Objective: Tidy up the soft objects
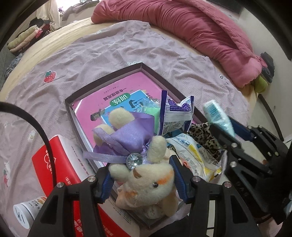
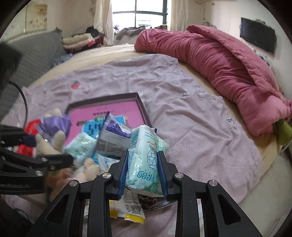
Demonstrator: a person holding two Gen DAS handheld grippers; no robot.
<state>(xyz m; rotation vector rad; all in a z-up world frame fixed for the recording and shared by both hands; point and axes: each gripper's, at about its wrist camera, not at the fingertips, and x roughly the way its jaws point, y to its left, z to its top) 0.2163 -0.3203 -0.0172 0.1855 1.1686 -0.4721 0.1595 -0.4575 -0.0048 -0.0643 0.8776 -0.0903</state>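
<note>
Daylight is coming in through a barred window (image 2: 139,12) at the far end of the room, with pale curtains (image 2: 102,20) hanging on either side. A wide bed (image 2: 102,54) is filling most of the space, a lilac sheet (image 2: 182,109) lying over it. A grey sofa (image 2: 36,52) is standing along the left wall, and a dark screen (image 2: 257,36) is hanging on the right wall.

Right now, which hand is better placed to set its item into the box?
Left. Its gripper holds the plush rabbit right over the box, where the pink book still shows bare. The right gripper holds its tissue pack off the box's near corner, above the loose packets.
</note>
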